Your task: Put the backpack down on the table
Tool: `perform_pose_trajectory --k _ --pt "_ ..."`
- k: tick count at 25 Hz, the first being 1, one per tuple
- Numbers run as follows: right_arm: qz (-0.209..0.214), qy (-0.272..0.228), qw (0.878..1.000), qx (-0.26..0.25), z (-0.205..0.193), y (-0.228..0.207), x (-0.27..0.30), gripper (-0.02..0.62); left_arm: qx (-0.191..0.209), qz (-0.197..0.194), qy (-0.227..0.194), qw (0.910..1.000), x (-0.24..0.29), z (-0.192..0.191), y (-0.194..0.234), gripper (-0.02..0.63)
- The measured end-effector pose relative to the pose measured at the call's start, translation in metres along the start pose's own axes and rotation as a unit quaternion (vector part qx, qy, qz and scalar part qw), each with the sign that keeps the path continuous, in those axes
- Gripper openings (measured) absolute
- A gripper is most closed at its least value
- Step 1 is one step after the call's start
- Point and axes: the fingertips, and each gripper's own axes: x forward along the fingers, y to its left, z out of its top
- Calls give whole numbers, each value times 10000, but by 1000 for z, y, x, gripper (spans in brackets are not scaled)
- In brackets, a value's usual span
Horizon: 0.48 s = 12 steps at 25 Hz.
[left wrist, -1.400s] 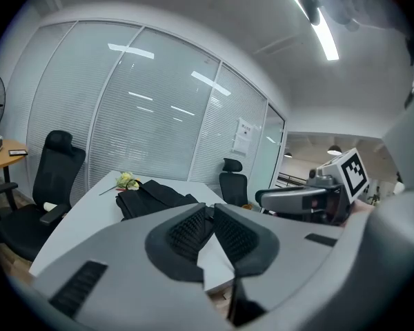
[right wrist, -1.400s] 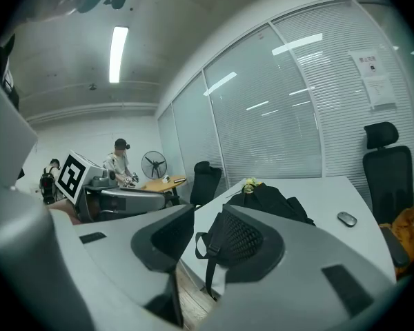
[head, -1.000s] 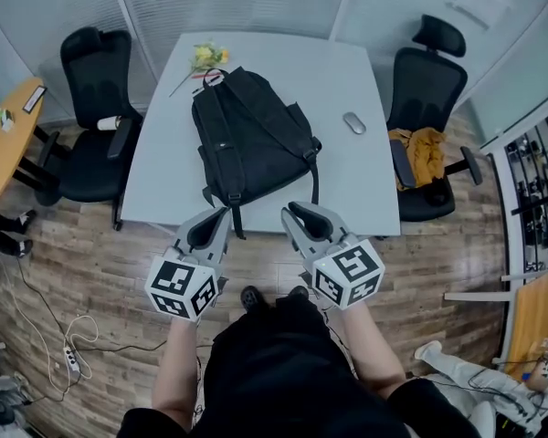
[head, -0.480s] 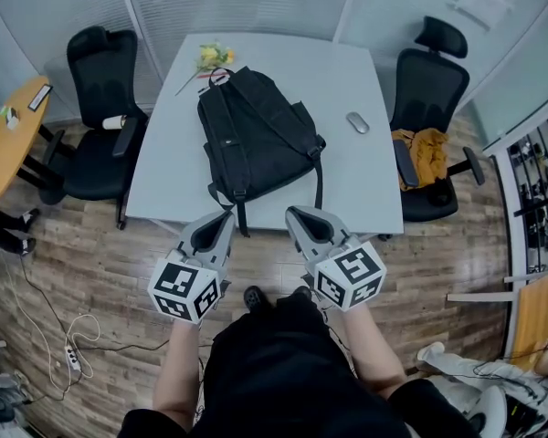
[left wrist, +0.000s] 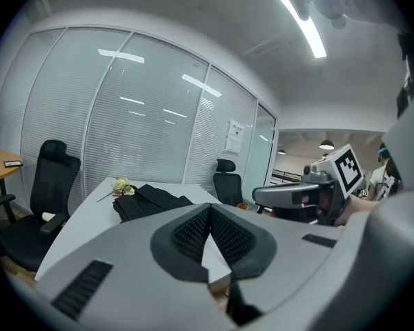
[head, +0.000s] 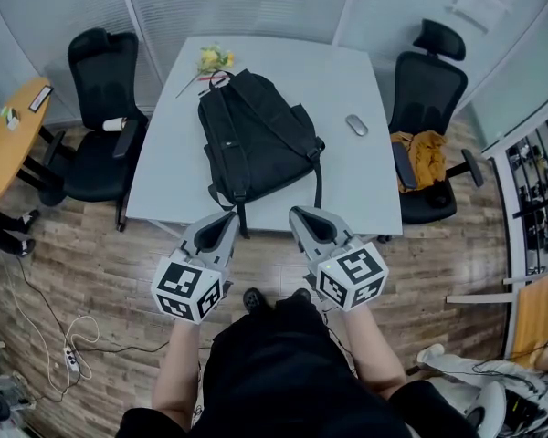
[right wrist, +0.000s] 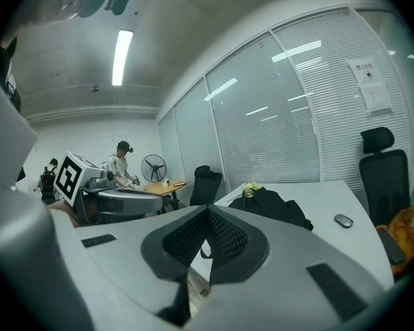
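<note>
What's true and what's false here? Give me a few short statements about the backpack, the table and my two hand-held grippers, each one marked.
1. The backpack lies flat on the table. True.
2. The left hand-held gripper grips a backpack strap. False: its jaws are together, holding nothing.
3. A mouse sits on the table, apart from the backpack. True.
4. The yellow flowers lie on a chair. False: they lie on the table by the backpack's top.
5. The right hand-held gripper is shut and empty. True.

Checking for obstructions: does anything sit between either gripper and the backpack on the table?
Nothing visible does. The backpack lies on the table, and the left gripper and right gripper, both shut and empty, face it.
</note>
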Motion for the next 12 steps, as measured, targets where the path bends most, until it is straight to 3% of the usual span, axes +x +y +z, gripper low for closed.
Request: perform_pose_trajectory --k 12 --pt "-18 34 10000 -55 1 -3 1 9 13 -7 38 10000 3 -1 3 -2"
